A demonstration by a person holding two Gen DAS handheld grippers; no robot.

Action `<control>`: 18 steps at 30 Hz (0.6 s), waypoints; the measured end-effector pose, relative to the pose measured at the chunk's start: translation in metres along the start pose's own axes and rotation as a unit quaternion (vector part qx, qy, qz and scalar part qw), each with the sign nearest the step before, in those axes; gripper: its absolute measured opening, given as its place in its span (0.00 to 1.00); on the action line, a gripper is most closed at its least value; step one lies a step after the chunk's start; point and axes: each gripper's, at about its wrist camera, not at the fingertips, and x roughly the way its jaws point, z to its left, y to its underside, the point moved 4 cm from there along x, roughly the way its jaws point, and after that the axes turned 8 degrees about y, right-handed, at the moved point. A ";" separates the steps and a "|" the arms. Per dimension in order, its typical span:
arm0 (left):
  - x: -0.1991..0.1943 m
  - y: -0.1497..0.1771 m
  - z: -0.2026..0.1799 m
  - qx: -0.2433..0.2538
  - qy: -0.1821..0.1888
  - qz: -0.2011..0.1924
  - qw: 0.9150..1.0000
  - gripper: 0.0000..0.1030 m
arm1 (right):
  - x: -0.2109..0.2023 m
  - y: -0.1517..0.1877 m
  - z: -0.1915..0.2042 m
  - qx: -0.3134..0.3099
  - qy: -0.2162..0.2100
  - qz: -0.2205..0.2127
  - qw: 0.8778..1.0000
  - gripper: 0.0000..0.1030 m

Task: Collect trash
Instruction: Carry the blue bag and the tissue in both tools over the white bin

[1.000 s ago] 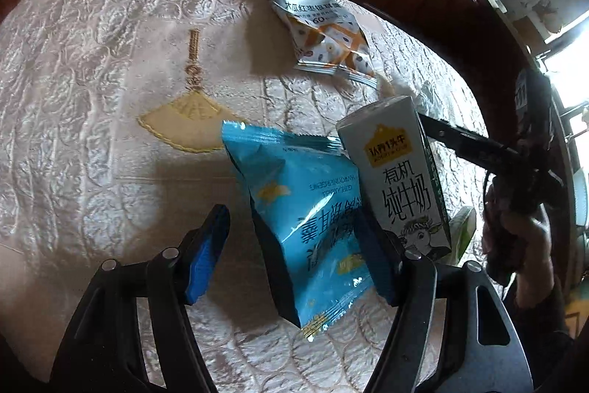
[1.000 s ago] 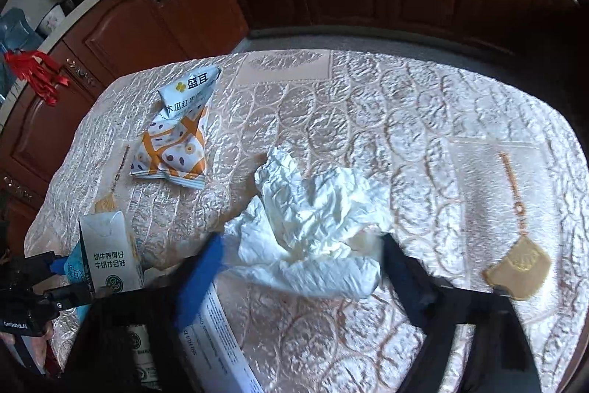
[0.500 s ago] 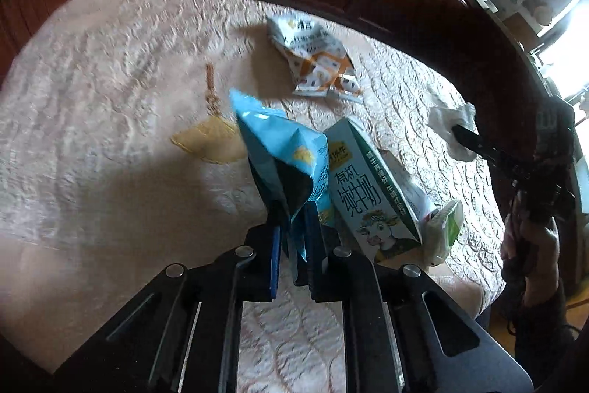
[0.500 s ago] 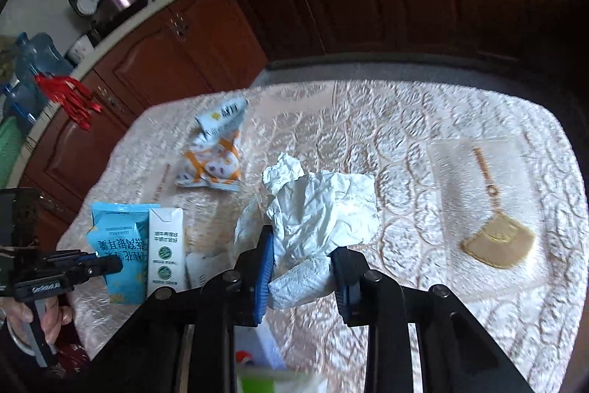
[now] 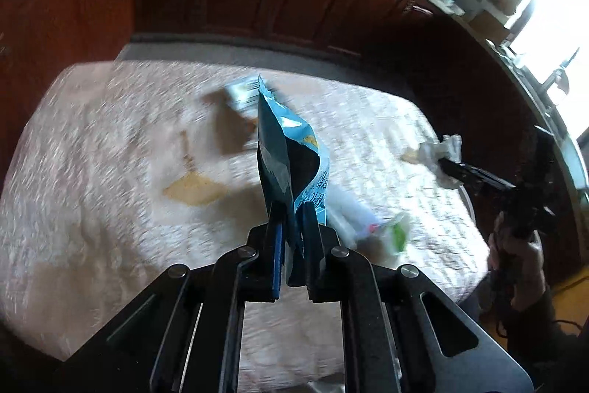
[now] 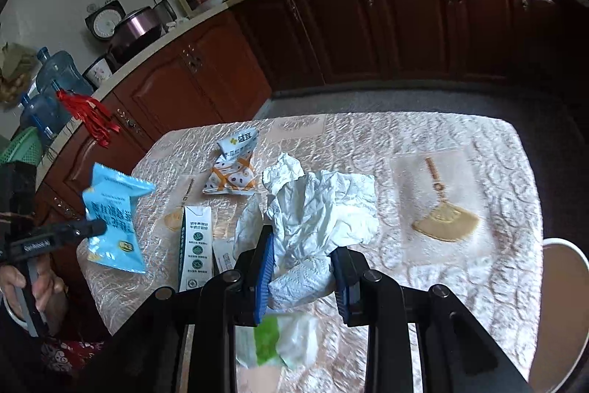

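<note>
Lifting: both picks now clear of the table (image 6: 478,194), where a second ago both sets of jaws stood wide around trash lying on the cloth.
Left gripper (image 5: 292,238): fingers pinched tight on the bottom edge of the blue snack bag (image 5: 291,150); bag upright, raised off the cloth; earlier flat on the table between wide-spread fingers.
Right gripper (image 6: 303,277): fingers drawn narrow onto the crumpled white tissue (image 6: 320,209), pads pressing its lower folds; wad bulging toward 12 o'clock above the jaws, carried clear of the cloth.
Left behind: milk carton (image 6: 195,245) upright at about 9 o'clock from the tissue; orange-and-white wrapper (image 6: 235,168) flat toward 11 o'clock; green-and-white packet (image 6: 279,341) blurred just below the right jaws at 6 o'clock, plus a pale slip beside the carton.
Meaning for the task: two pieces secured at once, probably ready for carrying off to a bin; none in view, so destination cannot be told.
Progress: early, judging by at least three items lying on the table.
Risk: thin hold on the bag's edge, so a slip during a fast swing seems possible.
</note>
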 end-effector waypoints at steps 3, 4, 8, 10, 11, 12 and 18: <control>0.009 -0.009 -0.029 0.023 0.021 0.002 1.000 0.07 | -0.011 0.003 -0.012 0.011 0.008 -0.008 1.000 0.26; 0.015 -0.013 -0.042 0.033 0.032 0.004 0.999 0.07 | -0.015 0.004 -0.016 0.014 0.012 -0.011 1.000 0.26; 0.039 -0.023 -0.084 0.062 0.063 0.014 0.996 0.06 | -0.036 0.010 -0.038 0.026 0.031 -0.022 0.999 0.26; 0.057 -0.029 -0.114 0.082 0.080 0.021 0.993 0.06 | -0.047 0.014 -0.052 0.035 0.042 -0.027 0.998 0.26; 0.065 -0.031 -0.126 0.089 0.087 0.024 0.992 0.06 | -0.053 0.016 -0.060 0.040 0.048 -0.030 0.998 0.26; 0.071 -0.032 -0.134 0.094 0.093 0.027 0.991 0.06 | -0.059 0.019 -0.071 0.048 0.057 -0.032 0.997 0.26; 0.122 -0.040 -0.198 0.134 0.122 0.048 0.982 0.06 | -0.092 0.037 -0.126 0.089 0.103 -0.041 0.990 0.26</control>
